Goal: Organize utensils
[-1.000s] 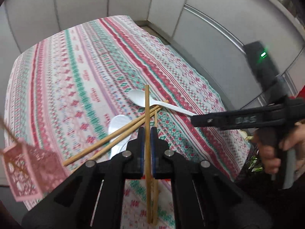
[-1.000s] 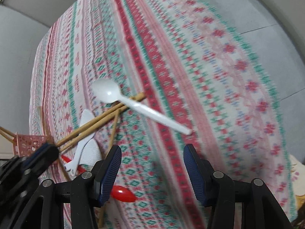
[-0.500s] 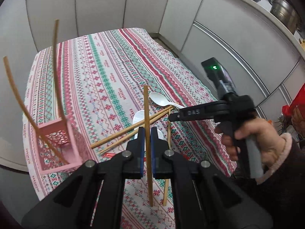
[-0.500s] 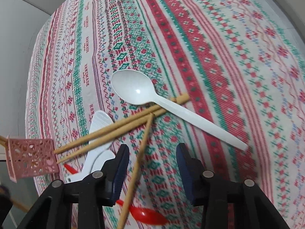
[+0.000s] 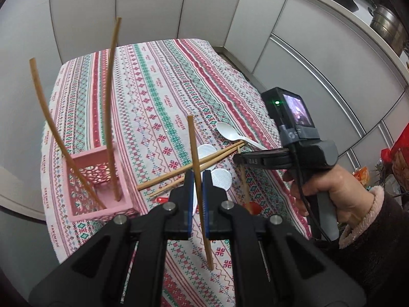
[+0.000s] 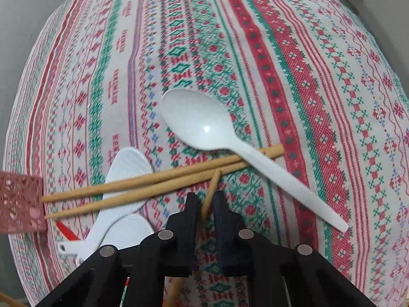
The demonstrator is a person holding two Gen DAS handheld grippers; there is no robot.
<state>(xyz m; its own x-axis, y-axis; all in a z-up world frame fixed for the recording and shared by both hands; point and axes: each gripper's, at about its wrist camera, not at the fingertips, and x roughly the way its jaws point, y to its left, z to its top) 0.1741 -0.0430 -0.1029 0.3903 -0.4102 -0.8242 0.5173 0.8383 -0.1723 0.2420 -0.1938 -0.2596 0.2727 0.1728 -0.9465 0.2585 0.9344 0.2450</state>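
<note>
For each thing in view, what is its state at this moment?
left gripper: shut on a chopstick, lifted.
right gripper: jaws just closed, shut on a lying chopstick.
pink holder: upright, two chopsticks inside.
white spoon: lying across two chopsticks.
rice paddles: lying flat.

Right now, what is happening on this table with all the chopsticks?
A person is sorting utensils with two handheld grippers. The left gripper is shut on one chopstick, lifted near the pink holder, where two chopsticks already stand. The right gripper has just been closing and now pinches another chopstick lying on the cloth. A pair of chopsticks, a white spoon, white paddles and a red spoon remain there.
</note>
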